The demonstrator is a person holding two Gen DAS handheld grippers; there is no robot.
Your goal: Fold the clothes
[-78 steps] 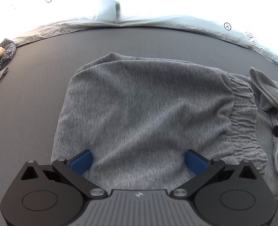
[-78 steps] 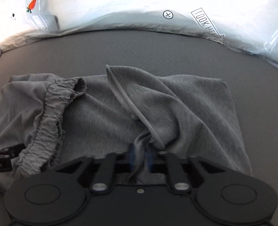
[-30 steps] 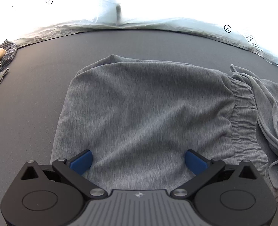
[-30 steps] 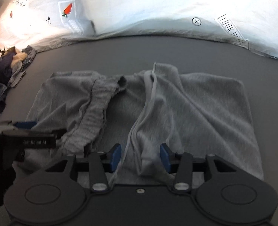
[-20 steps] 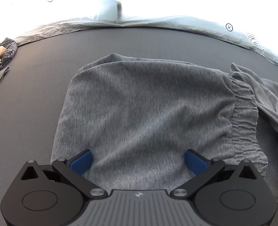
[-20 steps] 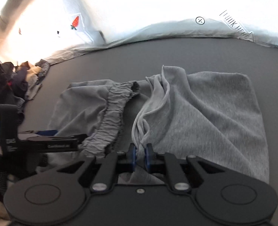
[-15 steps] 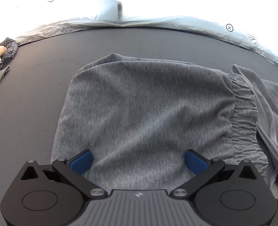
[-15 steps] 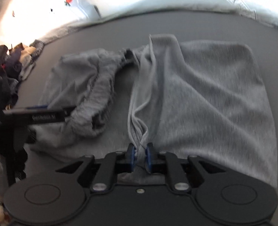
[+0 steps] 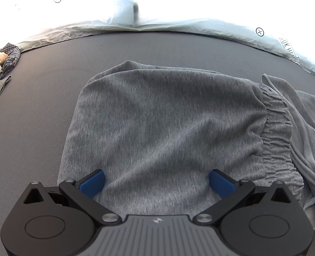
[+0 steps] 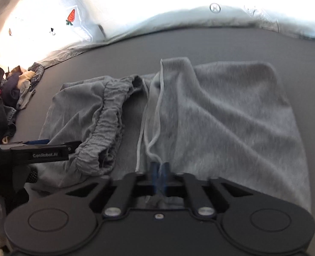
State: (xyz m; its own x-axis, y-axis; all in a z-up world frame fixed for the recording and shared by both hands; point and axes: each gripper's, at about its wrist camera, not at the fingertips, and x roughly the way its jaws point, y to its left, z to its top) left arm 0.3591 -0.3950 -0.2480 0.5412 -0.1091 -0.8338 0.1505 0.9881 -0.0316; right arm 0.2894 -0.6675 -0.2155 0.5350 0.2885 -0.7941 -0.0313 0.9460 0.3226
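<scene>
Grey jersey, a pair of shorts (image 9: pixel 163 123), spread flat on the dark table (image 9: pixel 40 111), dead centre of the left wrist view. Left half lies smooth; the waistband (image 9: pixel 274 132) runs up the 3 o'clock side, bunched, with a drawstring (image 9: pixel 306 170) trailing toward 4 o'clock.

Left gripper (image 9: pixel 156 182) sits low at 6 o'clock, jaws spread wide, blue pads (image 9: pixel 93 181) resting on or just over the near hem, nothing pinched.

Right gripper (image 10: pixel 160 170) has just been closing; its jaws are pressed nearly together on a thin ridge of fabric with the hem edge running up from it toward 12 o'clock. That view is a bit blurred. The right half of the shorts fans out from the pinch toward 2 o'clock, rumpled.

Progress: early, by my read. Garment laid out, one corner gripped, no clean fold visible yet. Left to do: carry the pinched side over, square it, flatten the waistband, tuck the drawstring. More clothes (image 10: pixel 18 85) heaped at 9 o'clock in the right view, apparently unfolded.
</scene>
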